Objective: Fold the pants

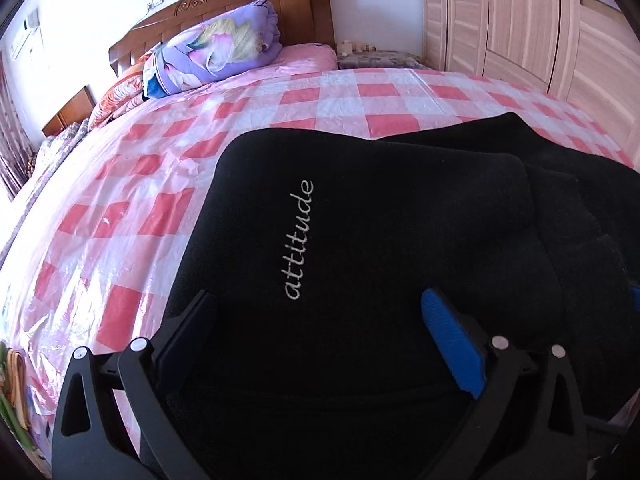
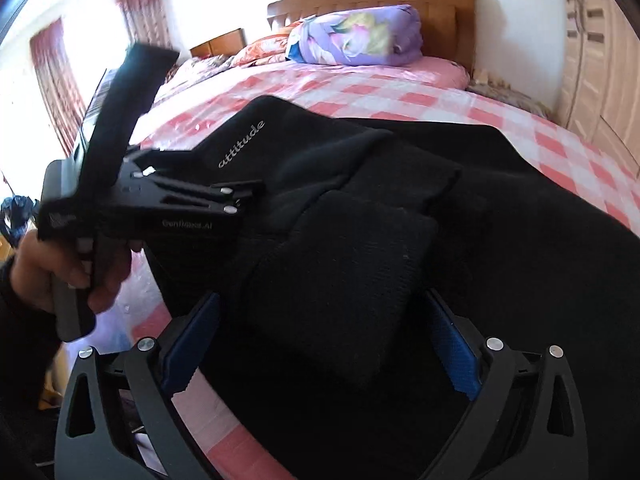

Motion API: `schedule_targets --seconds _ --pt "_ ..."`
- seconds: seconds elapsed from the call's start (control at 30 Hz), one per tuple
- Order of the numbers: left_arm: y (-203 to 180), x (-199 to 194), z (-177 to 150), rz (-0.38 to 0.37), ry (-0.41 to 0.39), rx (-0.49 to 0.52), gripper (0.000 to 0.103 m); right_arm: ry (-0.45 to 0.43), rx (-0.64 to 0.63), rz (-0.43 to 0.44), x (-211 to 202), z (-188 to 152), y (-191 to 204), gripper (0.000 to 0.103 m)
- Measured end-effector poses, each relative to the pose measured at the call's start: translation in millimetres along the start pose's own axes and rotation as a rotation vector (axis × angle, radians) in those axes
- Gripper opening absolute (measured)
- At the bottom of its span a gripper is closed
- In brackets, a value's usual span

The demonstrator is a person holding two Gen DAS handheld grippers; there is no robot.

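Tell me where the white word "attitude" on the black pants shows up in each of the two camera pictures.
Left wrist view: the word "attitude" runs up the picture's middle, on the black pants, above the open left gripper.
Right wrist view: "attitude" sits small, upper left of centre, above the left gripper.
Shared landmark: the purple floral bundle by the headboard.
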State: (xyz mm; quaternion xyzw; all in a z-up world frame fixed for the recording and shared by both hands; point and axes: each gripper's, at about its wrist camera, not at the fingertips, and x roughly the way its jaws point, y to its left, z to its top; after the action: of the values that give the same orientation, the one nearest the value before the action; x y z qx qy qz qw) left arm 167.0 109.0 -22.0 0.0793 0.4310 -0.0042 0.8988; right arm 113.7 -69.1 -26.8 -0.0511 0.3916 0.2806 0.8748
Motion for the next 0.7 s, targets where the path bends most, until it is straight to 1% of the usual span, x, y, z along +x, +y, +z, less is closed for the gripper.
schedule_targets --seconds 0.07,0.1,0.13,0.2,0.23,0.27,0.33,0.37,0.43,0.5,0.57,0.6,0.63,0.67,0.7 --pt "-6.2 -8.1 2.5 0.042 0.004 0.008 0.101 -0.061 0.010 -0.057 -24.5 -1.3 -10.9 0.095" --pt "-10.7 -15.9 2.4 0.054 -0.015 0.016 0.101 -0.088 0.033 -0.078 -37.2 -3.7 -20.6 0.095" --pt "-15.3 -23.9 1.4 0.054 -0.038 0.023 0.101 -0.118 0.077 -0.104 -52.4 -8.3 -35.6 0.095" --pt "-30.3 -43.2 0.6 0.016 -0.098 0.046 0.101 -0.167 0.191 -0.177 -81.7 -23.8 -68.2 0.095" --pt "-39.8 -49.3 0.5 -0.008 -0.116 0.061 0.101 -0.187 0.267 -0.221 -97.1 -35.9 -87.8 0.097" --pt "-48.6 -52.6 1.2 -0.025 -0.127 0.076 0.101 -0.212 0.382 -0.277 -116.9 -54.9 -113.4 0.097" --pt "-70.2 -55.7 0.7 -0.059 -0.149 0.115 0.101 -0.255 0.556 -0.321 -146.0 -88.6 -144.0 0.097" --pt "-79.1 -56.0 0.1 -0.069 -0.155 0.128 0.101 -0.276 0.638 -0.327 -161.1 -107.0 -156.3 0.097" --pt "-97.4 -52.4 -0.8 -0.092 -0.157 0.157 0.101 -0.323 0.718 -0.340 -182.6 -131.8 -168.8 0.097" --pt "-117.6 -45.5 -5.7 -0.093 -0.144 0.191 0.101 -0.360 0.754 -0.382 -200.9 -154.6 -175.0 0.097" --pt "-125.2 -39.6 -10.8 -0.087 -0.140 0.197 0.102 -0.351 0.773 -0.413 -206.8 -168.8 -183.4 0.097" --pt "-123.4 -36.5 -11.6 -0.100 -0.136 0.178 0.102 -0.326 0.792 -0.416 -204.6 -175.4 -191.2 0.097" --pt "-118.3 -34.0 -11.9 -0.131 -0.122 0.146 0.102 -0.305 0.808 -0.408 -201.2 -179.1 -197.1 0.097" --pt "-108.4 -27.2 -10.3 -0.189 -0.079 0.093 0.102 -0.280 0.832 -0.379 -194.0 -182.8 -205.0 0.097" --pt "-102.2 -23.6 -9.4 -0.227 -0.052 0.064 0.102 -0.268 0.843 -0.354 -188.7 -184.7 -207.4 0.097"
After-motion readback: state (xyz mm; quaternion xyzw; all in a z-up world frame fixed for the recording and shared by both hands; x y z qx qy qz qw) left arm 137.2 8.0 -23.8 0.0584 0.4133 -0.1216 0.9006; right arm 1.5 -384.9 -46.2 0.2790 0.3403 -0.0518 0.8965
